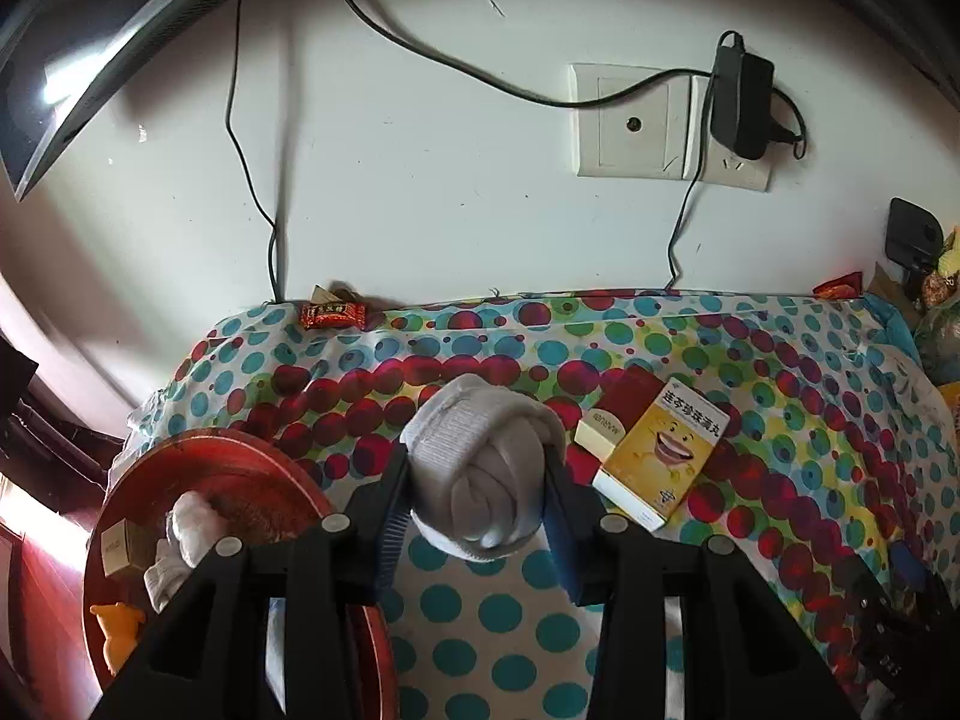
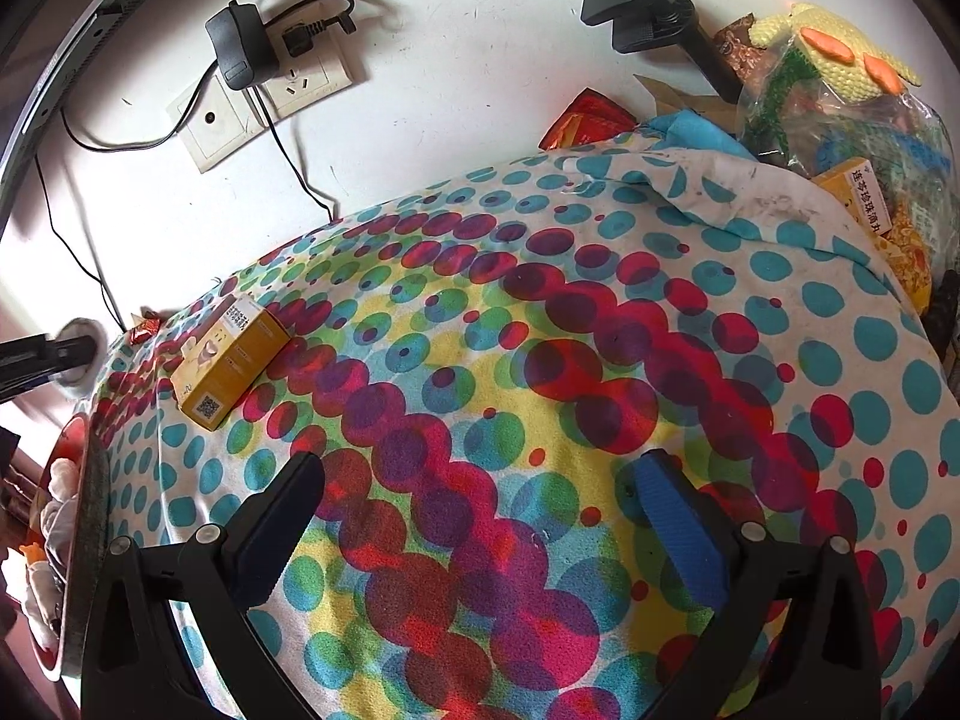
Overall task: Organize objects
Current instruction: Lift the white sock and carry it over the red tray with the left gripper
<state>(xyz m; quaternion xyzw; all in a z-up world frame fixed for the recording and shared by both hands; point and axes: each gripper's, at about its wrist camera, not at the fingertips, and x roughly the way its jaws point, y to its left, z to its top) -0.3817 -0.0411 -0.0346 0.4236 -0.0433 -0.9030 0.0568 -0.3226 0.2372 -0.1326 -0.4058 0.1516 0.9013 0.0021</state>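
My left gripper (image 1: 477, 480) is shut on a rolled white sock (image 1: 480, 456), which hangs above the dotted cloth (image 1: 780, 372), just right of a round red tray (image 1: 252, 462). In the tray lie another white sock (image 1: 192, 528), a small box (image 1: 120, 546) and an orange toy (image 1: 117, 630). A yellow medicine box (image 1: 660, 450) lies flat on the cloth to the right of the held sock; the right wrist view shows this yellow box (image 2: 231, 360) at the far left. My right gripper (image 2: 480, 468) hovers open over the cloth (image 2: 540, 330) with nothing between its fingers.
A red candy wrapper (image 1: 330, 315) lies at the cloth's back edge by the wall. A small cream block (image 1: 597, 435) and a red packet (image 1: 630, 396) touch the yellow box. Cables and a charger (image 1: 738, 108) hang on the wall. A cluttered bag (image 2: 840, 120) fills the right corner.
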